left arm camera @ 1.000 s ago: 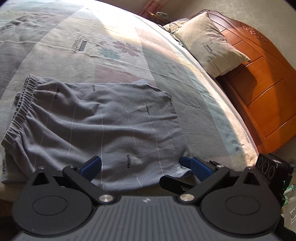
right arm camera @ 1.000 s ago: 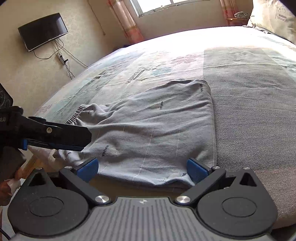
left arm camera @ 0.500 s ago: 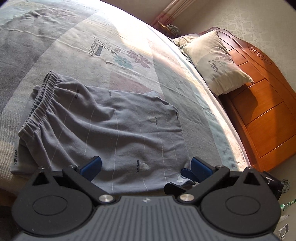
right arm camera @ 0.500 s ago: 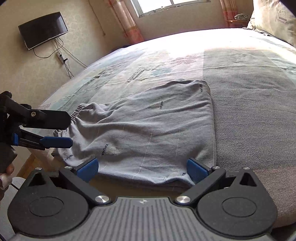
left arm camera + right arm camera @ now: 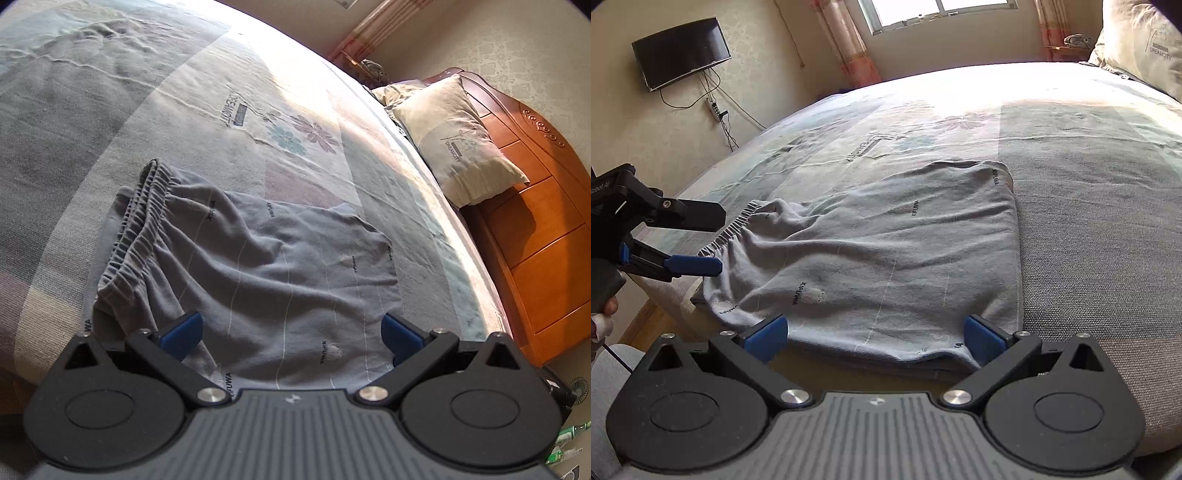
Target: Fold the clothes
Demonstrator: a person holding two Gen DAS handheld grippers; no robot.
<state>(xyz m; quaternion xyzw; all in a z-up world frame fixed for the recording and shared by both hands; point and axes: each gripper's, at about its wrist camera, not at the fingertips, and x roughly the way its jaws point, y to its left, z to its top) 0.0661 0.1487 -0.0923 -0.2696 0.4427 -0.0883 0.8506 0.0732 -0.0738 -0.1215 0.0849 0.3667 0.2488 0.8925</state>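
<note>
Grey shorts (image 5: pixel 277 266) lie flat near the front edge of the bed, folded over on themselves, with the gathered waistband (image 5: pixel 136 236) at the left. My left gripper (image 5: pixel 291 330) is open just above the near hem, nothing between its blue pads. In the right wrist view the same shorts (image 5: pixel 886 251) spread ahead, and my right gripper (image 5: pixel 875 334) hangs open over their near right corner, holding nothing. The left gripper (image 5: pixel 718 242) also shows there from the side, open, its tips just beside the waistband (image 5: pixel 738 225).
The patterned bedspread (image 5: pixel 258 110) stretches far beyond the shorts. A pillow (image 5: pixel 458 144) leans on the wooden headboard (image 5: pixel 546 229) at the right. A television (image 5: pixel 679 51) and cables hang on the left wall, a window (image 5: pixel 938 14) at the back. A hand (image 5: pixel 605 314) holds the left gripper's handle.
My left gripper has shifted left along the bed edge toward the waistband and lifted slightly. The shorts look a little more rumpled near the waistband. The right gripper has stayed put.
</note>
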